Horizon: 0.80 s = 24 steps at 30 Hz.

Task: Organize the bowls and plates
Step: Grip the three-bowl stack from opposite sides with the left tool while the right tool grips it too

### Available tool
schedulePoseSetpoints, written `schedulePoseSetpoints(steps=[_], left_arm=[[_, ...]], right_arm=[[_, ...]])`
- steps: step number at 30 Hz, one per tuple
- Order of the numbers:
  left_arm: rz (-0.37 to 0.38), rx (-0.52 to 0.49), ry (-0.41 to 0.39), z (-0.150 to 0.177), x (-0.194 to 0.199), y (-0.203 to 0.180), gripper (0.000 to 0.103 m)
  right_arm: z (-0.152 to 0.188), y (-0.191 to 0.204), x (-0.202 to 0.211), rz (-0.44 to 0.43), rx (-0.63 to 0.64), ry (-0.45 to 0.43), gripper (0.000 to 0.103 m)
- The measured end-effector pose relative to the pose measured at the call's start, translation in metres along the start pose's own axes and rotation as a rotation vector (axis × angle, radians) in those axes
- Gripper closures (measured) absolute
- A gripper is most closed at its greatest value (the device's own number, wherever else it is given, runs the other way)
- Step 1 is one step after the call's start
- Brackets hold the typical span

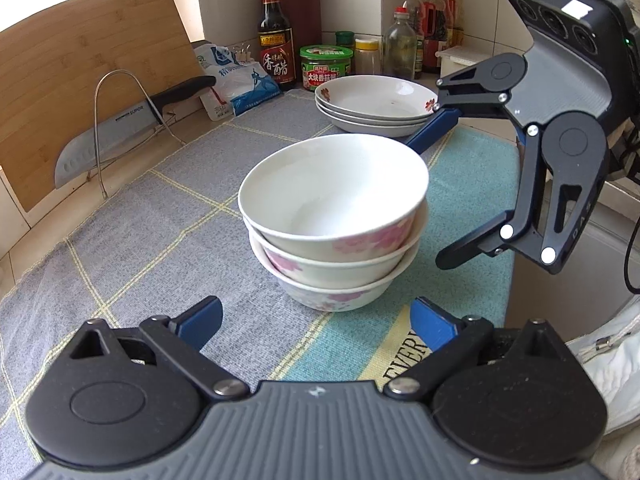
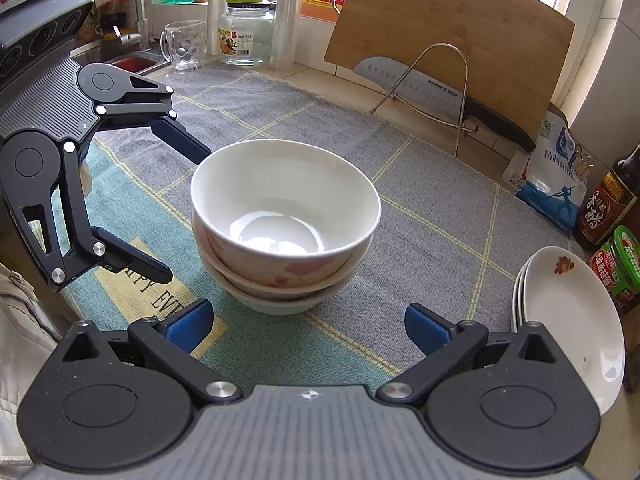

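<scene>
Left tool (image 1: pixel 316 320) is wide open, nothing betw. its blue pads, held low just short of the bowls (image 1: pixel 334 216). In the right wrist view the same tool (image 2: pixel 176 208) shows at the left edge, upper finger reaching toward the top bowl's rim, lower one down near the mat; can't tell if the upper pad touches the rim.

Right tool (image 2: pixel 308 328) is also wide open and empty, facing the bowls (image 2: pixel 284 220) from the opposite side w/ a gap left. From the left wrist view it (image 1: pixel 436 192) sits at the right, fingers spread far apart: upper blue pad beside the plates (image 1: pixel 376 104), lower finger near the bowl stack's side, apart from it.

Bowls: three nested, white w/ pink flowers, upright at the middle of the grey checked mat (image 1: pixel 160 216) on the tabletop. Top bowl sits slightly tilted in the one below.

Plates: three stacked, white w/ small red flowers, behind the bowls at the mat's far edge; in the right wrist view they (image 2: pixel 572 312) lie off to the right.

Further out: cutting board (image 1: pixel 80 76) leaning on the wall, cleaver (image 1: pixel 108 140) in a wire rack in front of it, salt bag (image 1: pixel 240 80), vinegar bottle (image 1: pixel 274 36), green-lid jar (image 1: pixel 326 68). Glass mug (image 2: pixel 185 46) and glass jar (image 2: pixel 245 32) near the sink.
</scene>
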<state>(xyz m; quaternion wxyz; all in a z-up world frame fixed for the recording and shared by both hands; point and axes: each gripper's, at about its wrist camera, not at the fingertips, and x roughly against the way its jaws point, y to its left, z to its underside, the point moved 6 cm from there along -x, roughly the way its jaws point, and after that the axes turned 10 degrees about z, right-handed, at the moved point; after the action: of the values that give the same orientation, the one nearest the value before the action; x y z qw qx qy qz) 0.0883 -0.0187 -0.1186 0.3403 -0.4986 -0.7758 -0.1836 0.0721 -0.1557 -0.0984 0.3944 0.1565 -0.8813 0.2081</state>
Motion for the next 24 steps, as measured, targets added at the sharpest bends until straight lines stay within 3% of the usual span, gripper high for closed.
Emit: schedulePoseSetpoints(steps=[14, 24], left_arm=[[0.048, -0.060, 0.063, -0.007, -0.032, 0.008, 0.006], [0.168, -0.127, 0.126, -0.014, -0.041, 0.007, 0.013]], right_arm=[[-0.006, 0.000, -0.034, -0.105, 0.055, -0.007, 0.000], [-0.013, -0.003, -0.038, -0.210, 0.116, 0.009, 0.003]])
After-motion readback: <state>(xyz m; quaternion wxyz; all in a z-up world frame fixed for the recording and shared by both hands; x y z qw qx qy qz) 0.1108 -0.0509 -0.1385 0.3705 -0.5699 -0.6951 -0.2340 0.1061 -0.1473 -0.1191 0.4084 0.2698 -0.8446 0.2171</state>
